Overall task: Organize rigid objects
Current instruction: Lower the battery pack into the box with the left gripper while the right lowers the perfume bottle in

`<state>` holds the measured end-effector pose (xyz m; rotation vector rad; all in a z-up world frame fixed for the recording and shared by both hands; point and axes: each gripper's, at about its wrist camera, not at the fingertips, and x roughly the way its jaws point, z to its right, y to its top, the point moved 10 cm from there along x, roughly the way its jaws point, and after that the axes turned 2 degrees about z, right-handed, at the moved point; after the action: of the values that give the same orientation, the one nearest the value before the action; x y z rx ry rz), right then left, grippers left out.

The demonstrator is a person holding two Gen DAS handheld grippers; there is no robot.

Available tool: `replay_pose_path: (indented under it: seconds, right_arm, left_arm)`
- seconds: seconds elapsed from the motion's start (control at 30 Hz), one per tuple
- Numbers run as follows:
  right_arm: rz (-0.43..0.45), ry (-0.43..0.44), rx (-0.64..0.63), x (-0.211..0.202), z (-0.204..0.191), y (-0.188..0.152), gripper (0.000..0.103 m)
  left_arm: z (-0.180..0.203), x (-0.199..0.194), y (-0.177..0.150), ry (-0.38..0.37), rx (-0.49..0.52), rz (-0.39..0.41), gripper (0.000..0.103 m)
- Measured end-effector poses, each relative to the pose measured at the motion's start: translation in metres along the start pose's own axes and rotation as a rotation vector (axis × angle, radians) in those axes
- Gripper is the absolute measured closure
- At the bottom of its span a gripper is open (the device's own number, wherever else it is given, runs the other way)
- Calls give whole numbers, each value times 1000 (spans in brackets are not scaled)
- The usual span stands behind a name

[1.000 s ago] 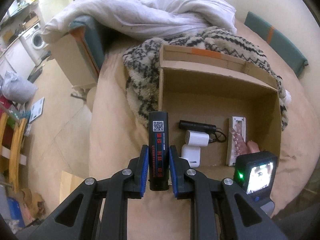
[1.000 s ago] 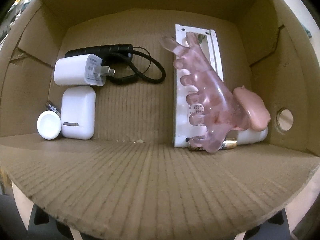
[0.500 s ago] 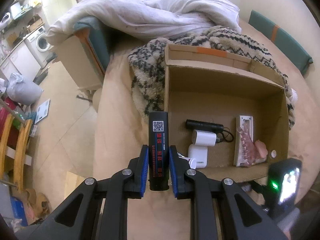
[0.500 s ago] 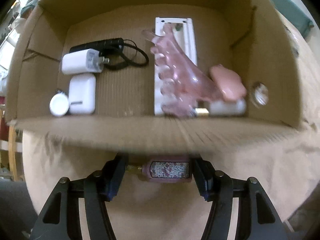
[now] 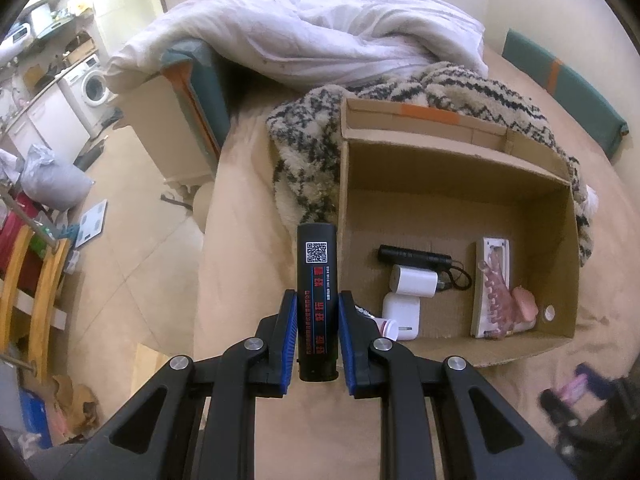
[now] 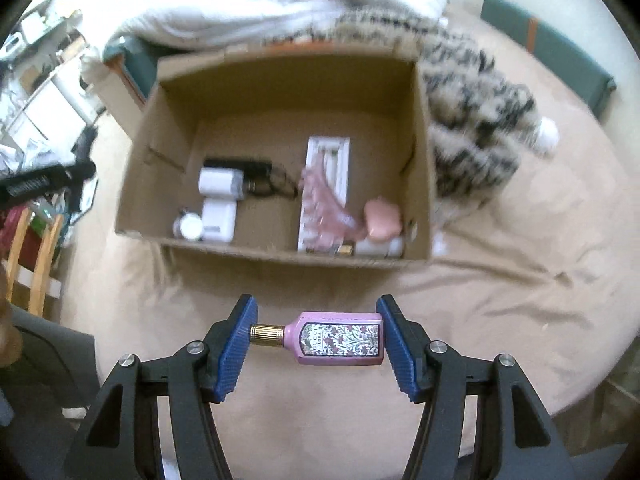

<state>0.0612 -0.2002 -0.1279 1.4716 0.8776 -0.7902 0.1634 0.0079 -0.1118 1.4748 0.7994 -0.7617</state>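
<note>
We look down on a bed [image 6: 500,320] under a tan sheet, with a white duvet [image 5: 320,36] heaped at its far end and a black-and-cream patterned blanket [image 5: 472,92] bunched against an open cardboard box [image 6: 280,92]. The box sits on the sheet and already holds a white charger plug [image 5: 414,280], a white case [image 5: 402,314], a black torch with a cord [image 5: 416,257], a white slab [image 6: 328,160] with a pink claw hair clip [image 6: 324,208] lying on it, and a pink rounded object [image 6: 382,218] at its right wall.

Our left gripper [image 5: 318,330] tilts steeply downward just left of the box, its blue pads clenched on a black cylinder [image 5: 317,276] that stands upright between them. It carries a QR code and lines of red characters too small to read.

Our right gripper [image 6: 316,338] hangs over the sheet in front of the box, also pointing steeply down. Its jaws closed within the past second, and it now grasps a pink perfume bottle [image 6: 338,338] lying crosswise, gold neck against the left pad and base against the right. The floral label reads GUCCI.
</note>
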Motion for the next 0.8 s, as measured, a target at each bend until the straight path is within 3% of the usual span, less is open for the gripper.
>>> replay_pose_path:
  seconds: [0.33, 0.43, 0.6, 0.8]
  right_arm:
    - [209, 46, 20, -22, 14, 80, 38]
    - [224, 65, 42, -15, 17, 102, 38]
    - [223, 87, 63, 8, 19, 131, 38]
    - [146, 141, 73, 45, 12, 132, 38]
  left_arm:
    - [-7, -28, 35, 1, -65, 123, 85]
    - [0, -28, 49, 12, -46, 138, 85]
    - [27, -8, 63, -28, -18, 93, 85]
    - [67, 25, 63, -64, 36, 56, 85]
